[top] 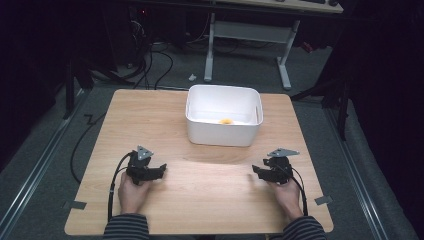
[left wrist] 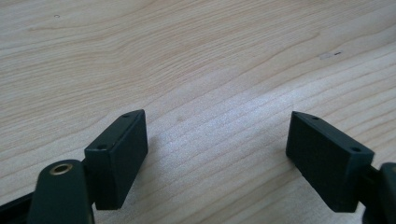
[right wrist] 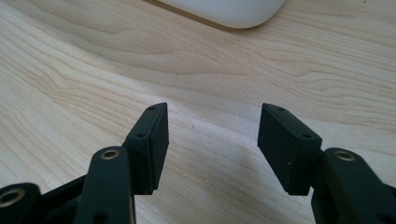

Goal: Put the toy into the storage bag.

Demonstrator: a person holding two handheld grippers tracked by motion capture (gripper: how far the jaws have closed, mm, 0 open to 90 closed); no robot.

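Observation:
My left gripper (top: 161, 169) rests low over the wooden table (top: 200, 200) at the front left, held in a hand. In the left gripper view its jaws stand wide apart over bare wood, so the left gripper (left wrist: 217, 133) is open and holds nothing. My right gripper (top: 256, 170) sits at the front right, pointing toward the middle. In the right gripper view the right gripper (right wrist: 212, 123) is open, with only table grain between its jaws. A white bin (top: 224, 137) stands at the table's far middle with a small yellow object (top: 226, 121) lying inside it.
A corner of the white bin (right wrist: 233, 11) shows at the top of the right gripper view. Beyond the table is grey floor with cables (top: 150, 65) and a white-legged desk (top: 250, 35). Tape tabs (top: 323, 200) mark the table's front corners.

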